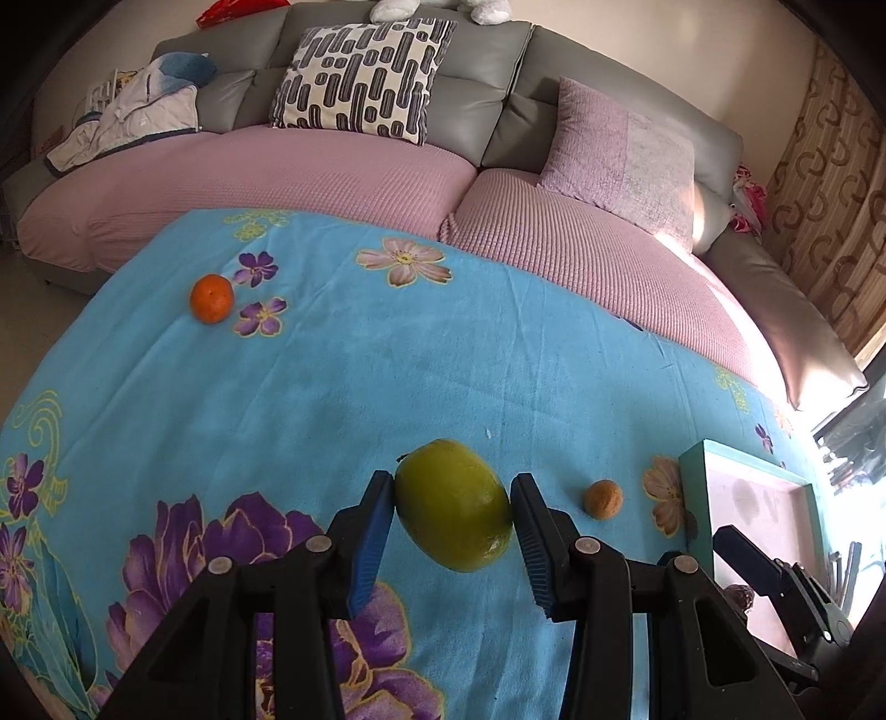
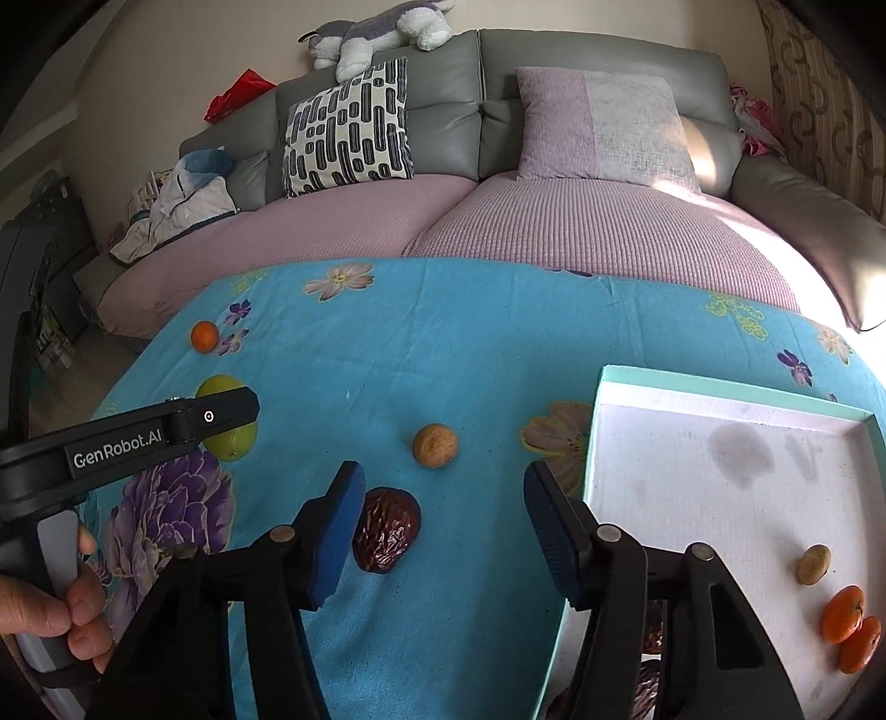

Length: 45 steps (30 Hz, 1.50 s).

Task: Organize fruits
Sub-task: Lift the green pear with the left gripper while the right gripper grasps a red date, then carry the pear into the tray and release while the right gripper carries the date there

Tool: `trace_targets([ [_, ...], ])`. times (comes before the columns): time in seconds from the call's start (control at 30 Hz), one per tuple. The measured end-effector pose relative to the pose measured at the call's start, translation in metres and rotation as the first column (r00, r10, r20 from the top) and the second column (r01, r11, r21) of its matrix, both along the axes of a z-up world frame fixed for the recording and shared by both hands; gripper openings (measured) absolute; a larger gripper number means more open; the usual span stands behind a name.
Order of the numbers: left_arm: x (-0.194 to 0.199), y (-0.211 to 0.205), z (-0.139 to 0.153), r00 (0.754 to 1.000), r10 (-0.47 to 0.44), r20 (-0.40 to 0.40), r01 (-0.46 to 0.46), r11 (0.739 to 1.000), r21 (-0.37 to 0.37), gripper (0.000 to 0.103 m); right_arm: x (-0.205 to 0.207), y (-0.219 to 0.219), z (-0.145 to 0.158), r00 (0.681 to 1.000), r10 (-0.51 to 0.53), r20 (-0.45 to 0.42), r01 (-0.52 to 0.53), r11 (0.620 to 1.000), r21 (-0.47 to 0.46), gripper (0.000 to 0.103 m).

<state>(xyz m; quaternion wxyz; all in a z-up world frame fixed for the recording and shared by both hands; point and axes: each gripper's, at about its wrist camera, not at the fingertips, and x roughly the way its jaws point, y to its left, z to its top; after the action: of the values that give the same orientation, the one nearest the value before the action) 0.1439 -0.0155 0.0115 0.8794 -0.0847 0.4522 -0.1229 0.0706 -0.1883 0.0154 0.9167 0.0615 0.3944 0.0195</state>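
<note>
In the left wrist view my left gripper (image 1: 453, 487) is shut on a green fruit (image 1: 451, 504), its blue pads pressed against both sides, low over the flowered blue cloth (image 1: 332, 387). A small orange (image 1: 211, 298) lies far left and a brown round fruit (image 1: 603, 499) just right of the gripper. In the right wrist view my right gripper (image 2: 443, 487) stands open over the cloth. A wrinkled dark red date (image 2: 387, 529) lies beside its left finger, and the brown fruit (image 2: 435, 446) just ahead. The white tray (image 2: 720, 387) holds two oranges (image 2: 841, 612) and a small brown fruit (image 2: 814, 564).
A grey sofa (image 2: 554, 66) with pink covers runs along the far edge of the cloth, with a patterned cushion (image 2: 349, 127), a pink cushion (image 2: 598, 127), clothes (image 2: 183, 210) and a plush toy (image 2: 376, 27). A hand (image 2: 83, 603) holds the left gripper's handle. More dark dates (image 2: 648, 687) lie in the tray's near corner.
</note>
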Motion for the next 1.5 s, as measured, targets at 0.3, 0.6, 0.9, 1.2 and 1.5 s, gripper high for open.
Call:
trace_targets([
  [0.3,0.003,0.014,-0.014,0.999,0.018,-0.038,-0.020,0.999,-0.040,0.046,0.016,0.023,-0.029,0.994,0.067,-0.087,-0.067,0.998,0.007,0.048],
  [0.6,0.002,0.014,-0.007,1.000,0.008,-0.025,-0.010,0.997,-0.072,0.046,0.004,0.034,-0.019,0.996,0.077,-0.055,-0.078,0.996,-0.030,0.036],
  [0.9,-0.001,0.009,0.002,1.000,0.001,-0.005,-0.002,0.995,-0.102,0.046,-0.020,0.027,0.009,0.999,0.049,0.002,-0.048,0.996,-0.068,0.036],
  [1.2,-0.007,-0.002,0.011,1.000,-0.010,0.019,0.012,0.995,-0.098,0.046,-0.033,0.008,0.013,0.999,-0.029,-0.030,0.027,0.998,-0.061,0.036],
  [1.5,-0.011,-0.026,0.014,0.999,-0.041,0.036,0.043,0.997,-0.057,0.046,-0.043,-0.035,0.009,0.991,-0.120,-0.066,0.119,0.993,-0.019,0.036],
])
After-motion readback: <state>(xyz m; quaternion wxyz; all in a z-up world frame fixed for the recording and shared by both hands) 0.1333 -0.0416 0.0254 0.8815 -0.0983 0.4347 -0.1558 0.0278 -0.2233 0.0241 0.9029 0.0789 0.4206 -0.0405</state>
